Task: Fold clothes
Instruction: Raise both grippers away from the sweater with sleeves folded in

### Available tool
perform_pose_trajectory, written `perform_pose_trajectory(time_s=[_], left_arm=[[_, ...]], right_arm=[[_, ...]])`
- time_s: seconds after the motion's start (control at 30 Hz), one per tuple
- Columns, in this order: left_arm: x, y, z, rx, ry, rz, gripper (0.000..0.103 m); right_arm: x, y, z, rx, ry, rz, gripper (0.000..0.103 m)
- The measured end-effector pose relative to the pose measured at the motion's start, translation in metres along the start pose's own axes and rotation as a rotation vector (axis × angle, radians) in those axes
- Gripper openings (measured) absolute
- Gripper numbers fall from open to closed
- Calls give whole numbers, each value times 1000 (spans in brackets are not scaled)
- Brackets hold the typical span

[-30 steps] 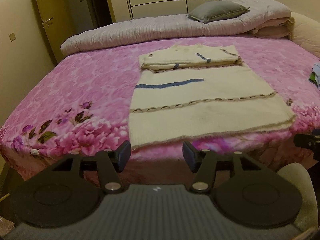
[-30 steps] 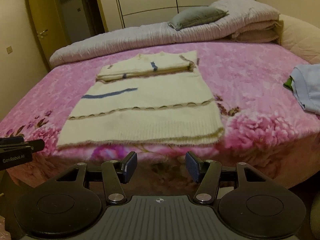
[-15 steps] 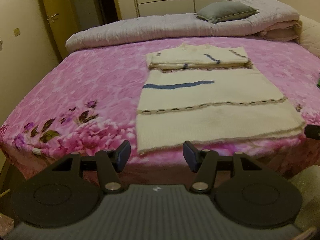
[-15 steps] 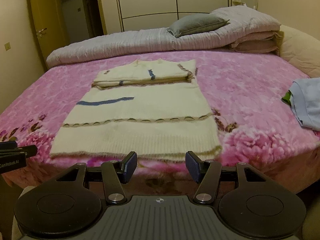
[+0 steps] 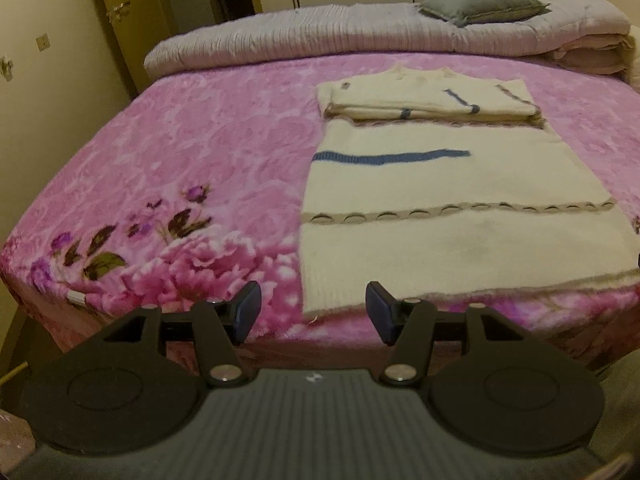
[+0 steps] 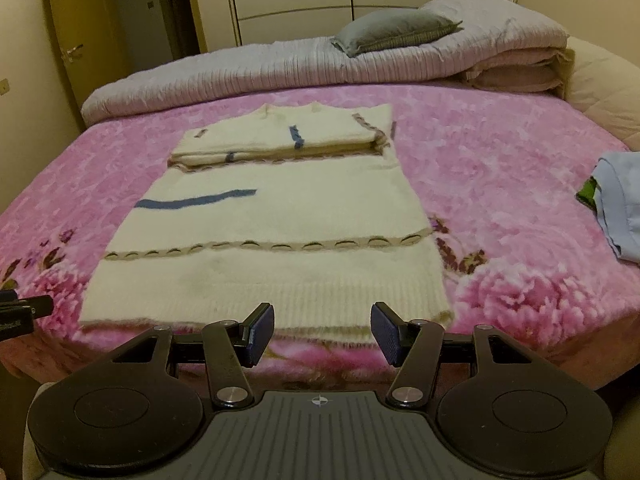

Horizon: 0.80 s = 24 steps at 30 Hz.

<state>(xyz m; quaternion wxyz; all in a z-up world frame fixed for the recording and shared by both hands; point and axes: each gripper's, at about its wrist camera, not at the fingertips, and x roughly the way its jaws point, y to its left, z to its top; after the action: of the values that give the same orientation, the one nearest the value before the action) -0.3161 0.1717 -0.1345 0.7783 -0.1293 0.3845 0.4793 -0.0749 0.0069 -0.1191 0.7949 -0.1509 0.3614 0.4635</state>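
The sweater point(image 5: 452, 200) runs past the right edge of the left wrist view, so its right hem corner is cut off. In the right wrist view, the blue garment point(image 6: 620, 204) is cropped by the right edge. Only a dark sliver of the left tongs point(image 6: 24, 312) shows at the left edge there, its lettering unreadable.

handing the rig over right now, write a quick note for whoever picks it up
Left gripper: open, empty, facing the near left corner of the cream sweater.
Right gripper: open, empty, facing the hem toward its right half.
Sweater lies flat on the pink blanket, hem at the near bed edge.
Done: sleeves and top look already folded over the upper part.
Left: probably grip both hem corners and fold the bottom up toward the collar. A light blue garment waits on the right.
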Motion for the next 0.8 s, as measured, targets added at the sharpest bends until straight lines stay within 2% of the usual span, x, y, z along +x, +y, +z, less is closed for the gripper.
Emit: perform_pose_trajectory(time_s=[0.23,0.43,0.57,0.67,0.8], left_arm=[[28,0,12,-11,40,-1,54],[57,-5,31,-14,65,-40,54],[70,-1,39,-16,69,-93,54],[78,15,39,-45,75,-131,54],[91,32,33,-60,123,-109,54]], right_arm=[[30,-5,11,-7,51,6,57],[46,-27,28,3,72,2,57],[48,-68,29,128,55,50,57],[55,-98,22,220,77,74,57],[63,-120,14,250,91,84,57]])
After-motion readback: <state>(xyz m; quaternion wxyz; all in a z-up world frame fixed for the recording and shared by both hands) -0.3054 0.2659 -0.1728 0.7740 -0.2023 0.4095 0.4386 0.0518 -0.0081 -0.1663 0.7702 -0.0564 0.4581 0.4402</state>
